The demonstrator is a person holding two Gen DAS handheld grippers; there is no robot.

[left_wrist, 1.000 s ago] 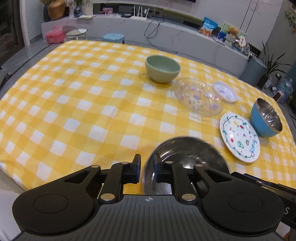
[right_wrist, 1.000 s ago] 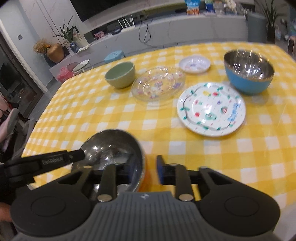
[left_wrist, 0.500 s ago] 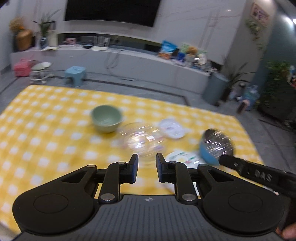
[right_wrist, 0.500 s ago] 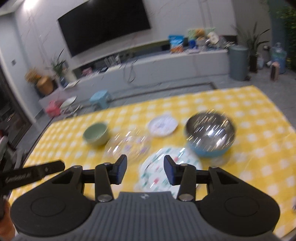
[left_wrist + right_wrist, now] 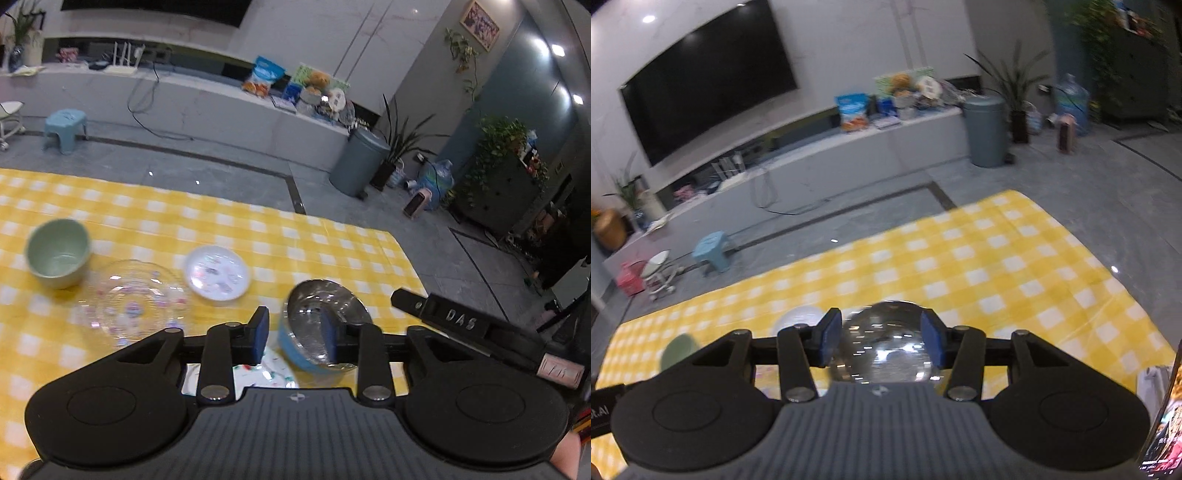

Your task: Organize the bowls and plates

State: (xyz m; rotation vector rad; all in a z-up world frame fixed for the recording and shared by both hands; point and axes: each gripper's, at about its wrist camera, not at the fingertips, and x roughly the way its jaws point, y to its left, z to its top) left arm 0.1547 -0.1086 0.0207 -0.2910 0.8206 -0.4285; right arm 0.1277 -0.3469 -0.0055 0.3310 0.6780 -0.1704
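Nearest in the left wrist view, the left gripper [image 5: 294, 338] has its fingers [image 5: 259, 334] spread, holding nothing. Under them lies a painted plate [image 5: 266, 374], mostly hidden. Just right of it stands the blue steel-lined bowl [image 5: 320, 332] on the yellow checked counter [image 5: 332, 240]. Farther left lie a clear glass plate [image 5: 136, 299], a small white plate [image 5: 217, 272] and a green bowl [image 5: 59, 252]. The right gripper [image 5: 882, 341] has its fingers spread above the blue bowl, apart from it.
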